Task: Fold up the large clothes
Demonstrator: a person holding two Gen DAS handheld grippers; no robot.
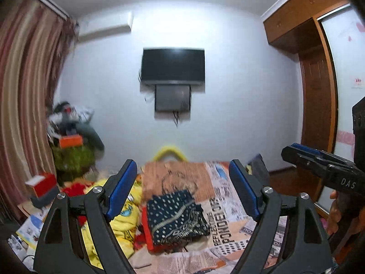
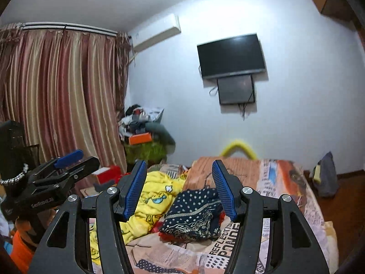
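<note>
1. We hold the left gripper (image 1: 183,188) level above the bed (image 1: 230,242), its blue ribbed pads spread wide with nothing between them; the right gripper (image 2: 180,188) is spread a little less wide and is also empty
2. The task's clothes lie on the bed below both grippers; a navy garment (image 1: 174,217) with white dots and a patterned border sits as a compact folded stack near the middle, resting on something red (image 1: 146,230) whose edge shows underneath
3. Just beside it on the left lies a yellow garment (image 2: 148,207) with cartoon prints, crumpled and unfolded; we judge this the next large piece to fold
4. The yellow cloth looks soft, thick and fleecy, so we expect it to be light but bulky, drooping from wherever it is pinched; we would take it at two corners or along a hem, one gripper each, and lift until it hangs flat
5. The navy cloth looks thin and limp, likely to slide off its stack if nudged; we would keep clear of it
6. The bedspread is a smooth printed sheet with newspaper-style lettering on orange and cream patches; loose and wrinkled, it could be caught up with the garment
7. Striped satin curtains (image 2: 59,96), a wall television (image 1: 173,66) and a wooden wardrobe (image 1: 303,29) frame the room
</note>
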